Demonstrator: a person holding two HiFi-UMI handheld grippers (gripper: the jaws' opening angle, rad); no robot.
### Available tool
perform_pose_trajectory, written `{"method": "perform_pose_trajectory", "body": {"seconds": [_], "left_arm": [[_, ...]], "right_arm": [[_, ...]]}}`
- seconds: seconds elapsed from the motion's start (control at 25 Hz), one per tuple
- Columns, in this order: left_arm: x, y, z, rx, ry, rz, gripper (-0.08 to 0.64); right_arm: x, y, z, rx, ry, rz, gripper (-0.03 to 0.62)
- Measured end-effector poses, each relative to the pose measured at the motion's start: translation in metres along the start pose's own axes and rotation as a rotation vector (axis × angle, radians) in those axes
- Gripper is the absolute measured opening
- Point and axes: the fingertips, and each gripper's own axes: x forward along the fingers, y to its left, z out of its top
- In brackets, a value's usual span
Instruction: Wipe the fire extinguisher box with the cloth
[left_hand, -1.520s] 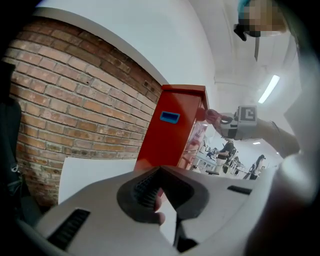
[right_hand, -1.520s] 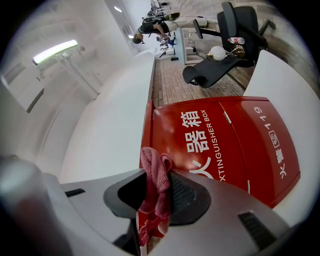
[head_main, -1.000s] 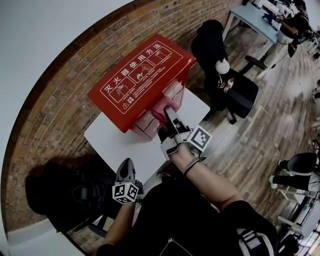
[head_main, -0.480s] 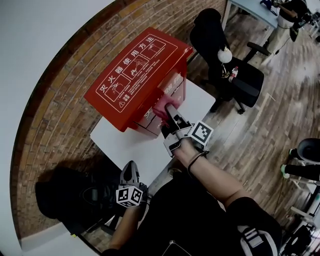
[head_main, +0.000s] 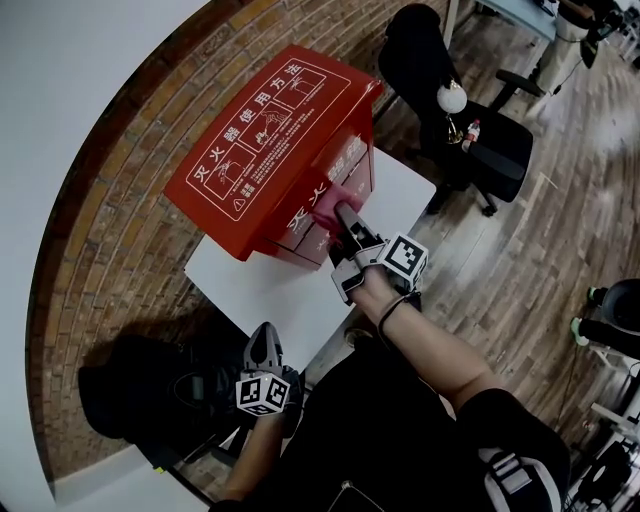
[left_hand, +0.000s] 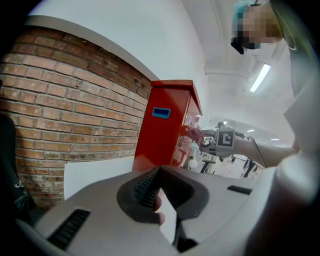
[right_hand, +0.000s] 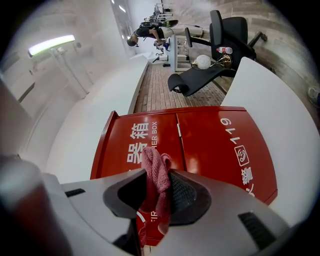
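Observation:
The red fire extinguisher box (head_main: 270, 140) stands on a white table (head_main: 255, 285) against a brick wall. Its front, with white lettering, fills the right gripper view (right_hand: 210, 145). My right gripper (head_main: 345, 218) is shut on a pink cloth (head_main: 326, 203) and presses it against the box's front. In the right gripper view the cloth (right_hand: 155, 170) hangs bunched between the jaws. My left gripper (head_main: 263, 345) hangs low by the table's near edge, shut and holding nothing. From there (left_hand: 159, 172) the box's side (left_hand: 167, 125) and the cloth (left_hand: 194, 133) show ahead.
A black office chair (head_main: 470, 130) with a white ball (head_main: 452, 98) and a small bottle (head_main: 470, 135) on it stands right of the table. A dark bag (head_main: 150, 390) lies on the floor at lower left. The brick wall (head_main: 110, 220) runs behind the box. Wooden floor lies to the right.
My right gripper has slid the cloth a little further up the box's front. The left gripper has stayed low.

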Motion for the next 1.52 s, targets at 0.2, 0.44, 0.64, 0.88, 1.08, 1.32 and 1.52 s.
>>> {"method": "perform_pose_trajectory", "body": {"seconds": [0.2,0.44,0.64,0.88,1.08,1.32,1.52], "left_arm": [[0.001,0.0,-0.002,0.003,0.005,0.001,0.021],[0.001,0.002,-0.003,0.002,0.006,0.009,0.021],[-0.002,0.003,-0.005,-0.001,0.008,0.016,0.021],[-0.005,0.006,-0.004,-0.004,0.002,0.025,0.021],[-0.008,0.007,-0.006,-0.009,0.002,0.032,0.021],[-0.009,0.008,-0.01,-0.009,0.007,0.031,0.021],[-0.008,0.007,-0.013,-0.012,0.011,0.028,0.021]], "right_arm": [[0.002,-0.019,0.003,0.009,-0.004,-0.015,0.115],[0.003,-0.038,0.006,-0.01,0.008,-0.054,0.115],[0.004,-0.052,0.008,-0.032,0.002,-0.07,0.115],[0.004,-0.055,0.008,-0.083,0.002,-0.11,0.115],[0.002,-0.065,0.009,-0.081,-0.004,-0.145,0.115],[0.0,-0.082,0.009,-0.074,-0.009,-0.17,0.115],[-0.001,-0.093,0.01,-0.077,-0.008,-0.185,0.115]]}}
